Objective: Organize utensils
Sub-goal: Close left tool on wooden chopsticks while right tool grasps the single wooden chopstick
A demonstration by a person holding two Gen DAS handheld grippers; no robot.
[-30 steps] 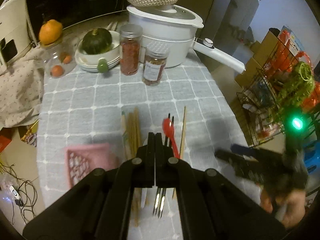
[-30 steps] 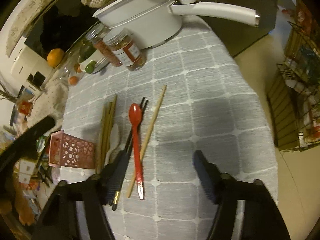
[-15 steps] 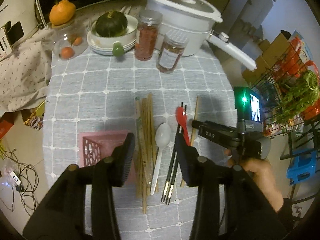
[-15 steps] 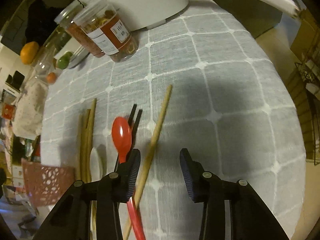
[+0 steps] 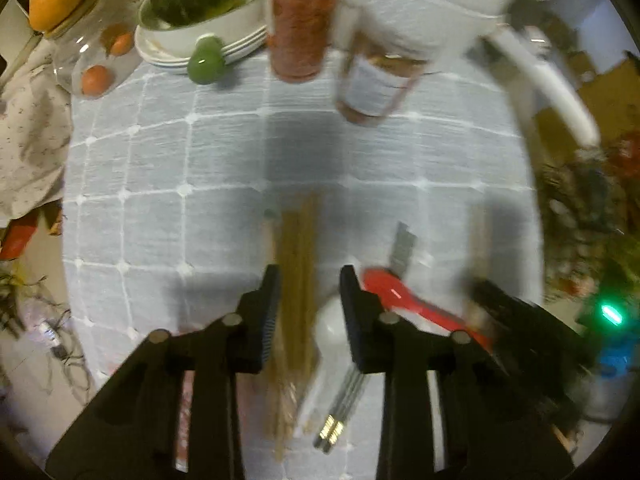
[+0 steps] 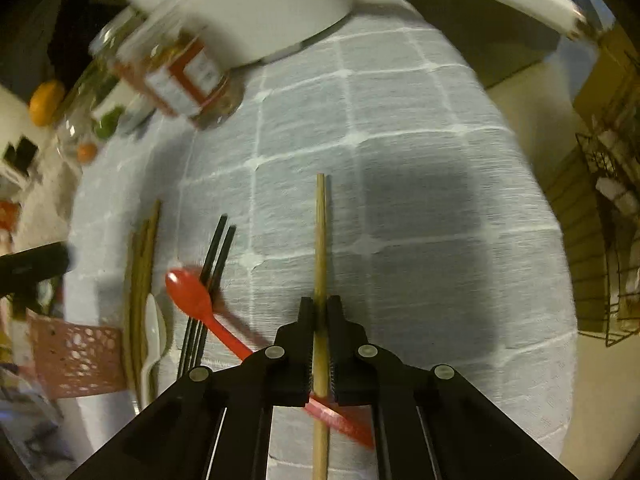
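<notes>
Both grippers have dropped closer to the grey checked tablecloth [image 6: 420,208] since half a second ago, and the right gripper [image 6: 320,312], then standing open beside the single wooden chopstick [image 6: 321,240], has now clamped its jaws onto it. That chopstick runs straight up and down in the right wrist view, its long axis in line with the gripper's fingers, its far tip pointing toward the white pot [image 6: 240,12] at the back of the table. The near end passes between the pads and on out below them (crossing over the handle of the red spoon [image 6: 192,296], which lies diagonally, bowl to the upper left).

The left gripper [image 5: 307,300] points down at the bundle of wooden chopsticks [image 5: 298,248]. Its jaws stand partly open and are closing, with the bundle lying between them; the pads do not visibly press on it, though the picture is blurred. The bundle's long axis runs away from the camera toward the spice jars [image 5: 300,28]. Just right of it lie the white spoon [image 5: 330,320], then the pair of black chopsticks [image 5: 402,244] with metal ends nearest the camera. The pink perforated holder [image 6: 76,356] lies on its side at the left edge of the table.
</notes>
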